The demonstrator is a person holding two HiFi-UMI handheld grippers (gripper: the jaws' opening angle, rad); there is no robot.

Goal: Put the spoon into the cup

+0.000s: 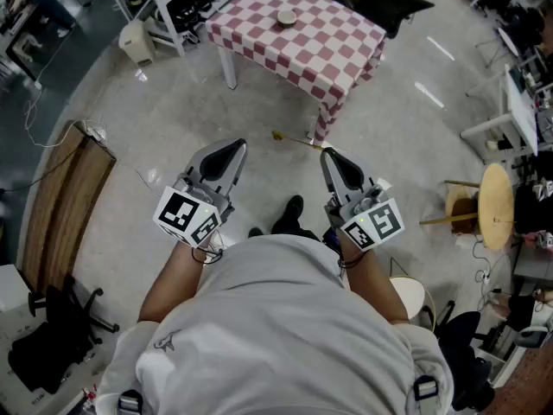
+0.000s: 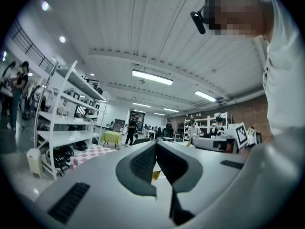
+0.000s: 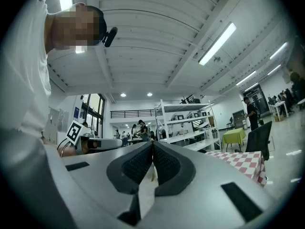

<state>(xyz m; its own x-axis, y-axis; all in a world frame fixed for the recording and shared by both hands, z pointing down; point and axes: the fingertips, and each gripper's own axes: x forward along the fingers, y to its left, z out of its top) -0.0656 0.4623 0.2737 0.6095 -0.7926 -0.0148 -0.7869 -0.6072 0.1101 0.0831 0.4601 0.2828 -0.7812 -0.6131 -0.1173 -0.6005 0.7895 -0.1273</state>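
Bright, even light from ceiling strip lights (image 2: 152, 77); heavy fisheye bending, dark corners, soft foreground.

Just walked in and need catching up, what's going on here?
A person stands short of the checkered table, holding the left gripper and right gripper low, both shut and empty. A small cup sits on the table. A thin yellowish thing, possibly the spoon, lies on the floor by the table leg. Nothing is picked up yet.

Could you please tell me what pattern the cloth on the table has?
The tablecloth is red-and-white checked, clearest in the head view.
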